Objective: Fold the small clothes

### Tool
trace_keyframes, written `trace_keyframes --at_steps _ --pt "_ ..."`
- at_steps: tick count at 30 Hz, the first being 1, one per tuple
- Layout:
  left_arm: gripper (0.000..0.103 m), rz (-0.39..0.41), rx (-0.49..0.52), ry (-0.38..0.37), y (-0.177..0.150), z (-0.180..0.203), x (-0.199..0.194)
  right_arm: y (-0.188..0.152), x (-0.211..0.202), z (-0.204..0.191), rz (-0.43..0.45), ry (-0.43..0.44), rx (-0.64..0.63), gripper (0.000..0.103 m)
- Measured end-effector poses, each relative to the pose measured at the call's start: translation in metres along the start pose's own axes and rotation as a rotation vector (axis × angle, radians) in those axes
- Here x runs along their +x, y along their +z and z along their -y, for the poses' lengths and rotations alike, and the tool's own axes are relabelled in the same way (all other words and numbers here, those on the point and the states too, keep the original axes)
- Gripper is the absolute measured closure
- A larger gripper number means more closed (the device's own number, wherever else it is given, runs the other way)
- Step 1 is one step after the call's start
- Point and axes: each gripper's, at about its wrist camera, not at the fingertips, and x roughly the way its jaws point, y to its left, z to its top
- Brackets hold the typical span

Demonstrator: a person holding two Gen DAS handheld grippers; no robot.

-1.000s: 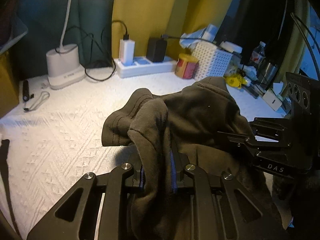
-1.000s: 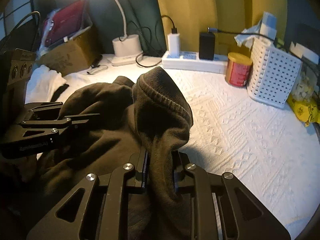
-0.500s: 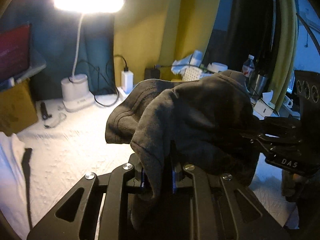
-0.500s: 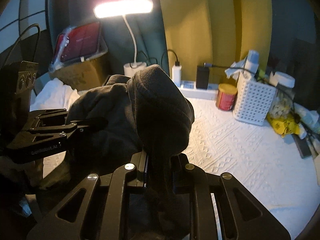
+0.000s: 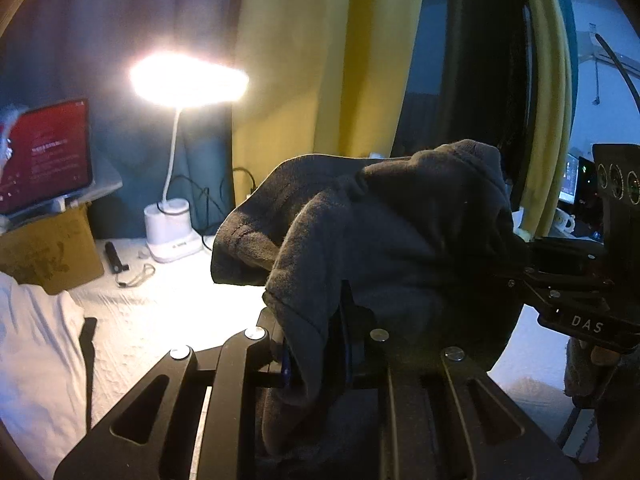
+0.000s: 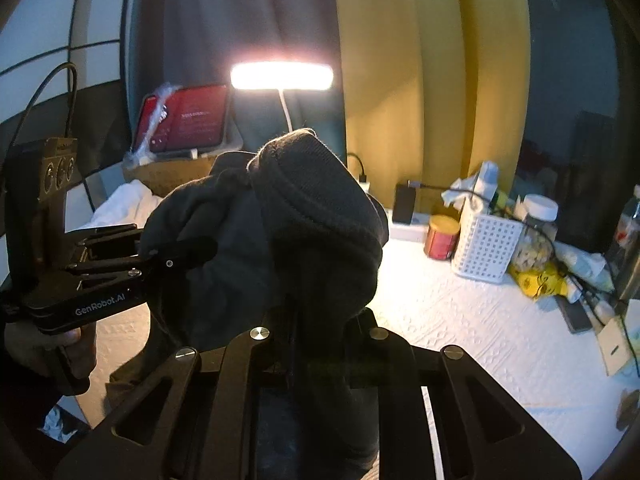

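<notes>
Hanging bunched at frame centre above the white worktop [image 5: 160, 312], the dark garment [image 5: 392, 232] looks soft, light and floppy, each nearly closed tool, left tool [image 5: 316, 356] and right tool [image 6: 316, 344], pinching a thick hem edge, probably the surest hold.

Your dark garment [image 5: 392, 240] hides both sets of fingers where they pinch it, and its lower part runs off the bottom edge. The lamp head [image 6: 282, 75] is blown out to glare. The tablet [image 5: 44, 156] text is too blurred to read.
</notes>
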Motion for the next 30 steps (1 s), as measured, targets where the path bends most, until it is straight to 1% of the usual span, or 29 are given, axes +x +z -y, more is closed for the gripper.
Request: trace_keyframes --at_steps 20,30 --pt "0.087 0.150 0.027 0.003 0.009 0.010 -0.074 0.020 -0.073 -0.047 0.155 -0.023 -0.082 0.086" --pt "0.087 0.229 0.034 0.027 0.016 0.002 -0.105 0.031 -0.102 -0.074 0.231 -0.023 -0.142 0.086"
